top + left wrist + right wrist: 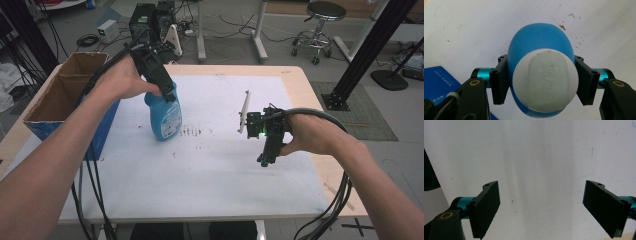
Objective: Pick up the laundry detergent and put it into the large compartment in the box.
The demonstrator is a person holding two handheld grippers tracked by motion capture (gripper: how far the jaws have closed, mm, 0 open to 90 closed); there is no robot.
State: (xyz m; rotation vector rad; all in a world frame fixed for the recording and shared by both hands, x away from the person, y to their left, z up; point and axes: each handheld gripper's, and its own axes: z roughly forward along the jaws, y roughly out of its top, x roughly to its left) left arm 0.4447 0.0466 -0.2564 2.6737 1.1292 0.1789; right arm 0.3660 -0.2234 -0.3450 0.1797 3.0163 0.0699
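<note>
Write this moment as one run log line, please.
left gripper: shut on blue bottle | right gripper: open, holds nothing | bottle: upright on table

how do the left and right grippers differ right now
The left gripper is shut on the blue bottle; the right gripper is open with nothing between its jaws. The left one stands at the bottle's top, the right one over bare white table. Both have black jaws.

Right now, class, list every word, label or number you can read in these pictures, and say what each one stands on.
Nothing here can be read for certain.
Blue bottle, label: print too small to read.
White cap of the bottle, held in the left tongs: raised lettering, too blurred to read.
Blue box: a white line of print, too small to read.
</note>
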